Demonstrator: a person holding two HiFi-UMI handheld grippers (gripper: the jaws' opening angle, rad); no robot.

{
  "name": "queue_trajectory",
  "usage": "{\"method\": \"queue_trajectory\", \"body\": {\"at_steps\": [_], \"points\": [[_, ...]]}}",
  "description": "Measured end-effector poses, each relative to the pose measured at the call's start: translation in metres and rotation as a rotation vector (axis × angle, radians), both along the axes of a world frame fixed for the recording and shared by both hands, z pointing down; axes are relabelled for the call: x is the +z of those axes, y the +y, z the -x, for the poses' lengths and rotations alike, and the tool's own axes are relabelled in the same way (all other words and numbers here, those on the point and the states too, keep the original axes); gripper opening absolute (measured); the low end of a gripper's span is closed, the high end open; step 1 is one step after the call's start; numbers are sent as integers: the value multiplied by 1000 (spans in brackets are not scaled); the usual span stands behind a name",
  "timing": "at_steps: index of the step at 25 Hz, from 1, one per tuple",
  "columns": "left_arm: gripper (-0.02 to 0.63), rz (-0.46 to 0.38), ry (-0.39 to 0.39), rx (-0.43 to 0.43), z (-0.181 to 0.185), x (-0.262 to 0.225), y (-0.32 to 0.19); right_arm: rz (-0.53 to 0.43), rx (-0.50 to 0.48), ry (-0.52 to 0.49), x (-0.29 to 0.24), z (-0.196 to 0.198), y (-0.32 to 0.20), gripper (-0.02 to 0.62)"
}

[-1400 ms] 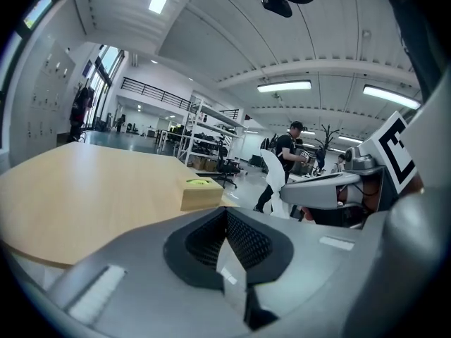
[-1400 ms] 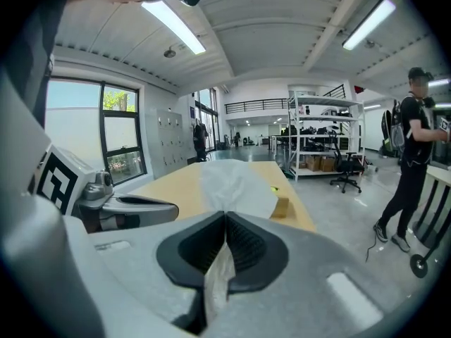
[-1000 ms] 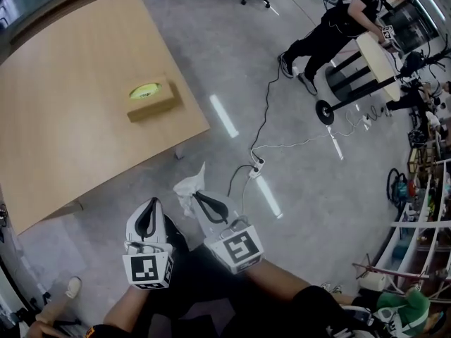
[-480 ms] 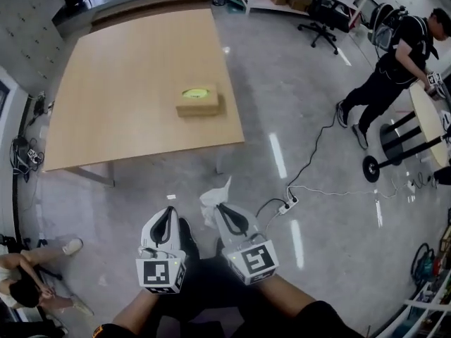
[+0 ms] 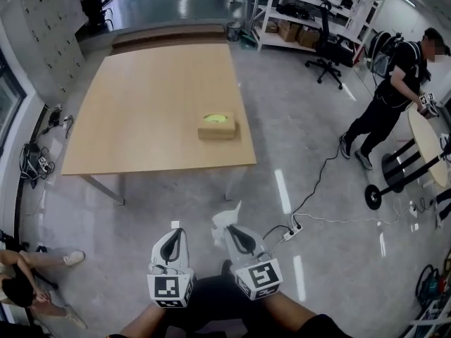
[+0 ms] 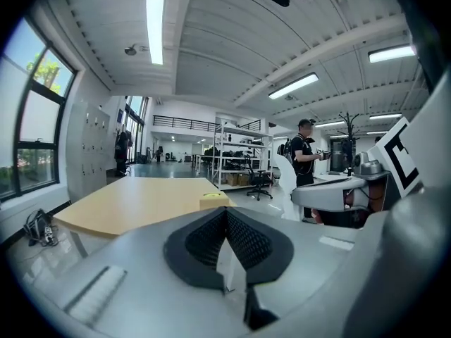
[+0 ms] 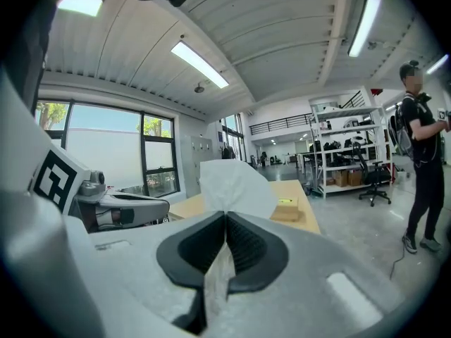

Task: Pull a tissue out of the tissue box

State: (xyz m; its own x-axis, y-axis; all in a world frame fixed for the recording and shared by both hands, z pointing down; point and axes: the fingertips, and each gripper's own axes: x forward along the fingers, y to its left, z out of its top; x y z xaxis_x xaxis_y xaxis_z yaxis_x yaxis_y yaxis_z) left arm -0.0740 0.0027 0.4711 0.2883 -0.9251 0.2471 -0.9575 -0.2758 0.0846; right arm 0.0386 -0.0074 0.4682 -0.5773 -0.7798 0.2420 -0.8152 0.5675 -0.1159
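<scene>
1. The tissue box [image 5: 216, 127] sits on the wooden surface [image 5: 141, 118] near its right front corner. Its long side runs along the surface's near edge.
2. On top of the box is a yellow-green oval opening that faces up. What lies inside it is too small to make out.
3. The tissue [image 5: 227, 222] is out of the box and well away from it, above the grey floor [image 5: 310, 153] in front of the surface.
4. The right gripper [image 5: 231, 231] has its jaws pressed together on the tissue. In the right gripper view the white sheet [image 7: 236, 185] fans upward above the jaw tips, and a narrow strip trails down between the pads.
5. The tissue's long axis follows the line of the jaws – its free end points ahead, toward the surface.
6. The left gripper [image 5: 176, 232] is just beside the right one, also above the floor. Its jaws meet at the tips and hold nothing.
</scene>
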Motion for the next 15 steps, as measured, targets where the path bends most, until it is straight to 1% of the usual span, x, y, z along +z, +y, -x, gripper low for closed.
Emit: {"method": "queue_trajectory", "body": {"at_steps": [3, 9, 12, 15], "points": [[18, -2, 5, 2, 23, -3, 15, 7, 13, 6, 1, 21, 16, -2], [18, 15, 61, 42, 55, 12, 44, -7, 56, 32, -6, 55, 46, -2], [18, 17, 73, 66, 59, 9, 48, -10, 74, 42, -7, 62, 61, -2], [18, -3, 96, 99, 52, 11, 55, -1, 96, 51, -4, 57, 72, -2]]}}
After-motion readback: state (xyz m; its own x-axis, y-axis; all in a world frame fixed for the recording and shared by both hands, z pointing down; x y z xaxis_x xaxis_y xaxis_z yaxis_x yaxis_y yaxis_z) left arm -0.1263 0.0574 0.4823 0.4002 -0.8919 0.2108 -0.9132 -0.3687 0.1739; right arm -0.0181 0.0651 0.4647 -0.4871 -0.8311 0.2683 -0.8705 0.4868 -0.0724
